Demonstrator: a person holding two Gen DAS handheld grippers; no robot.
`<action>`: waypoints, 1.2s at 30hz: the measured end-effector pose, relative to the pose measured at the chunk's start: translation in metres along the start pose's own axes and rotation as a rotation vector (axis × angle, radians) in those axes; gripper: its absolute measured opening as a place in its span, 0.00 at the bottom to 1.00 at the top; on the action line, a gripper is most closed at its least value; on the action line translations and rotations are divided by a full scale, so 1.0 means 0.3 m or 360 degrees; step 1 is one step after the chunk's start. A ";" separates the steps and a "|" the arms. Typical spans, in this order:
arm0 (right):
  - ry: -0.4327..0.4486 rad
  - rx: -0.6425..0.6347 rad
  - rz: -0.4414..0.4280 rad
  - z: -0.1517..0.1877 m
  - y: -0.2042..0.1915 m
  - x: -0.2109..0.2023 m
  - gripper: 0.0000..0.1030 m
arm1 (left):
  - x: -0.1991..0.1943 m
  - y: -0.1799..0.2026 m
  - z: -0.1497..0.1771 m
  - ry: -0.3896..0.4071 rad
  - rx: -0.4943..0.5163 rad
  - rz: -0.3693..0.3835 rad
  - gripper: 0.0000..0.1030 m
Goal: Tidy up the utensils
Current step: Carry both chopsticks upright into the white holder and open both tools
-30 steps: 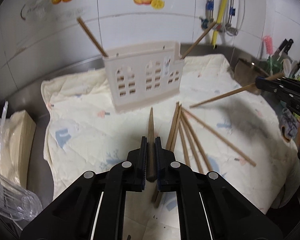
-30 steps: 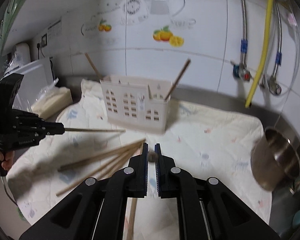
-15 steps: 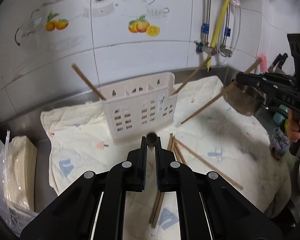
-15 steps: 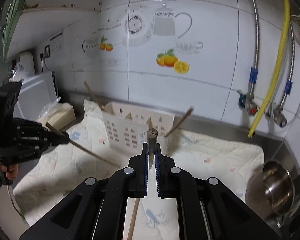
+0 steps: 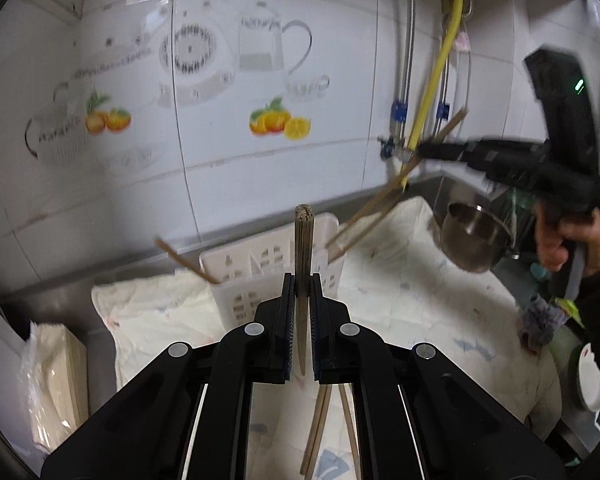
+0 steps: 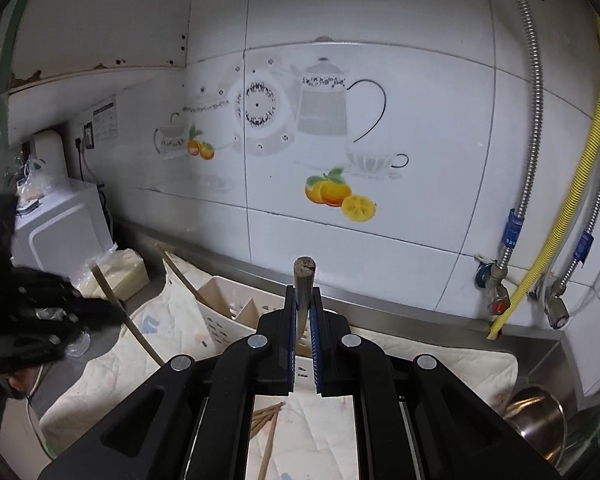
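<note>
My left gripper (image 5: 301, 280) is shut on a wooden chopstick (image 5: 303, 236), held nearly upright above the cloth. My right gripper (image 6: 303, 294) is shut on another chopstick (image 6: 304, 280), also upright. The white slotted utensil holder (image 5: 256, 256) stands at the back of the cloth with chopsticks leaning out of both ends; it also shows in the right wrist view (image 6: 228, 308). In the left wrist view the right gripper (image 5: 432, 150) holds its chopstick (image 5: 396, 184) above the holder's right end. Loose chopsticks (image 5: 320, 420) lie on the cloth below.
A cream patterned cloth (image 5: 420, 292) covers the steel counter. A steel pot (image 5: 472, 236) sits at the right, also in the right wrist view (image 6: 540, 420). Yellow and metal hoses (image 6: 540, 240) hang on the tiled wall. A bagged stack (image 5: 52, 380) lies left.
Both grippers have lifted their chopsticks off the cloth and tilted them upright. Both have moved up toward the holder, the right one over its right end.
</note>
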State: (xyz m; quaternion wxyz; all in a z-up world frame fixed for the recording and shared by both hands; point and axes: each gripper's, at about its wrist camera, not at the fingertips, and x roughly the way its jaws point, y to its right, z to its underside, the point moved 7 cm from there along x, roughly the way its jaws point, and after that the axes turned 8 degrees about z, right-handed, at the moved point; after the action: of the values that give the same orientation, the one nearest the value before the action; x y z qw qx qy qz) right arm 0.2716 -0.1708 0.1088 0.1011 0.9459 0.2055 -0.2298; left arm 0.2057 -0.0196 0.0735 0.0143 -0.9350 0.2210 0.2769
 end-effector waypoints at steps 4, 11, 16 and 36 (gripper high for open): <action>-0.0086 -0.0020 0.0012 0.013 -0.002 0.062 0.06 | -0.057 0.004 -0.108 0.0094 0.0041 -0.0017 0.06; -0.0184 -0.0012 0.0004 0.065 0.000 0.162 0.06 | -0.092 -0.058 -0.285 0.0215 0.0029 -0.0098 0.06; -0.0244 -0.0022 0.0001 0.101 -0.005 0.220 0.06 | -0.048 -0.134 -0.346 0.0251 -0.0034 -0.0173 0.06; -0.0245 -0.0028 0.0012 0.129 0.000 0.254 0.07 | 0.209 -0.287 -0.183 0.0055 -0.0255 -0.0209 0.06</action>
State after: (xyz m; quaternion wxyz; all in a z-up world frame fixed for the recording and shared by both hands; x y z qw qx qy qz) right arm 0.3181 -0.1560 0.0385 0.1258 0.9252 0.1956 -0.2997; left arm 0.3171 0.0245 0.0787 -0.0463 -0.9502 0.1365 0.2761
